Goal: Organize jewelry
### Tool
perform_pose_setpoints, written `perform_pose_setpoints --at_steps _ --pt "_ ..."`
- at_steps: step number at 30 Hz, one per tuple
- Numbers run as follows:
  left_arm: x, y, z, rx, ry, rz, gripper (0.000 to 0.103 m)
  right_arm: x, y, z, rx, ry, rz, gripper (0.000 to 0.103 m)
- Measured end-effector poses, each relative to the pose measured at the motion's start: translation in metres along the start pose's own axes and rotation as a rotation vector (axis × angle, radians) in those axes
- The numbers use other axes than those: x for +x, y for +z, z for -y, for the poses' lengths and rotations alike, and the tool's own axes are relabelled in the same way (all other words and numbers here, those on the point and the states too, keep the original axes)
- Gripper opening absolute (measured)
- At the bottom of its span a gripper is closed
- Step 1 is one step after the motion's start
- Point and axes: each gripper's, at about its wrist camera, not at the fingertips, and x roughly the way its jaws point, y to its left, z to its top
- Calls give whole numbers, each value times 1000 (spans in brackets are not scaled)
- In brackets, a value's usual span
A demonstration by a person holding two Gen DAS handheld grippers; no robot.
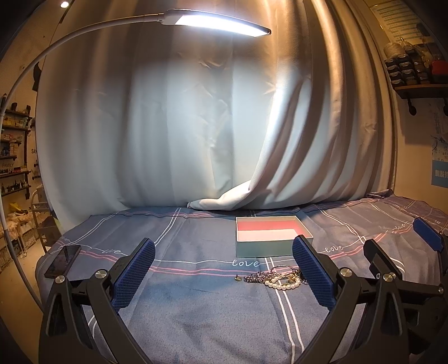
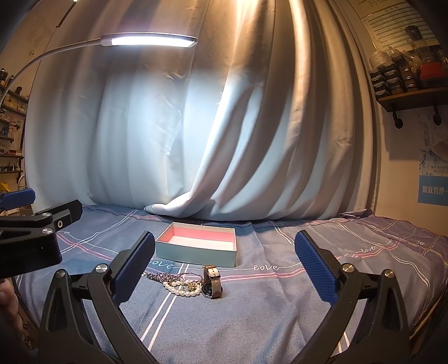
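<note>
Both my grippers hang spread wide, nothing held: left gripper, right gripper.

Key relation: the jewellery pile lies just ahead of both, low centre of each frame. In the left wrist view it sits toward my right finger, lower right of centre; in the right wrist view it sits toward my left finger, lower left of centre. So it's between the two grippers, and neither looks clearly nearer.

Pile, near to far:
- white pearl bead bracelet at the front, curved, long axis roughly across the frame
- small gold-coloured piece touching the pearls; can't tell what it is
- dark beaded chain running left-right
- brown-strapped wristwatch at the pile's right end, strap pointing away from me

Beyond the pile, near but apart: open pale-teal cardboard box with pink lining, looks empty.

Surface is a bed, a soft blue-grey striped bedsheet with "love" lettering. A black smartphone lies at lower left. Behind it hangs a pale blue curtain, with a white gooseneck lamp up top.
</note>
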Motion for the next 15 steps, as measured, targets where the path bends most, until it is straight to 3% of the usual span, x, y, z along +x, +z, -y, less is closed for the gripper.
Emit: perform_pose_setpoints --at_steps 15 --pt "2 0 -2 5 4 -21 97 -2 -1 1 1 -1 -5 98"
